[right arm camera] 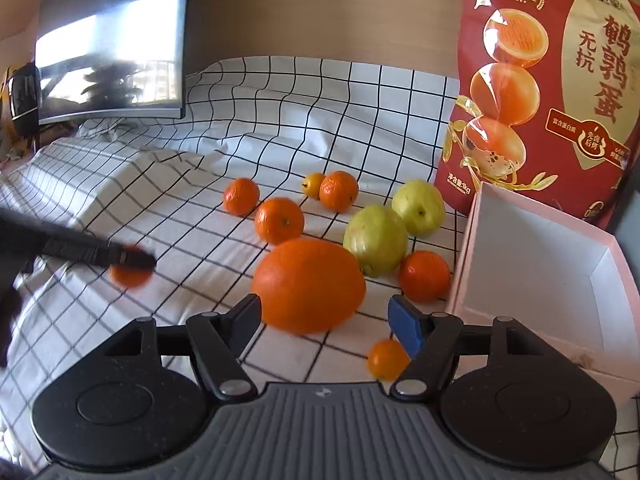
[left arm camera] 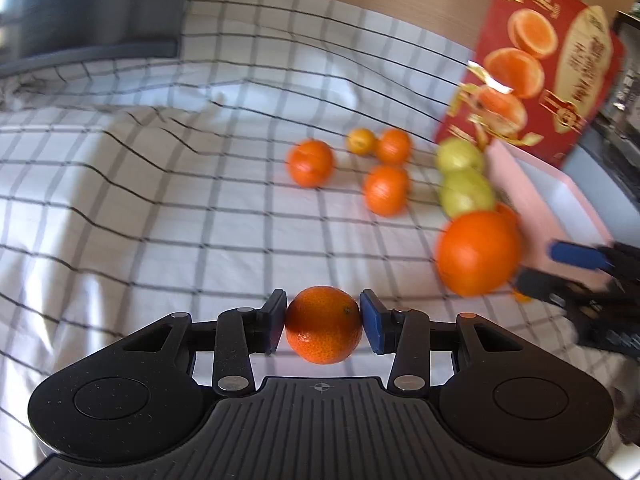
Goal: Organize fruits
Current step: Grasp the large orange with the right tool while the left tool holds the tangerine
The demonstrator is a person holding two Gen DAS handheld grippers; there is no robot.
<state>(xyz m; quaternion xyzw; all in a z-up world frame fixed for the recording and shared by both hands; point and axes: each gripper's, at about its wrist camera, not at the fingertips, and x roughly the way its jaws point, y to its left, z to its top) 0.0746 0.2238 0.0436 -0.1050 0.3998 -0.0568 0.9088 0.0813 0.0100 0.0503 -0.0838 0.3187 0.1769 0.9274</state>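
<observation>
My left gripper (left arm camera: 323,322) is shut on a small tangerine (left arm camera: 323,325), with a pad pressed on each side of it, over the checked cloth (left arm camera: 160,220). In the right wrist view this tangerine (right arm camera: 129,275) shows blurred at the left, under a dark finger (right arm camera: 120,257). My right gripper (right arm camera: 326,318) is open. A large orange (right arm camera: 308,286) lies on the cloth between its fingers, close to the left one, with a gap to the blue right pad (right arm camera: 405,322). The same orange (left arm camera: 476,252) shows blurred at the right of the left wrist view.
Two green fruits (right arm camera: 376,244) (right arm camera: 418,208) and several tangerines (right arm camera: 279,220) lie behind the orange; a tiny one (right arm camera: 385,360) sits by my right pad. An open pink box (right arm camera: 472,240) stands at the right, a red pouch (right arm camera: 540,80) behind it. A monitor (right arm camera: 112,48) stands far left.
</observation>
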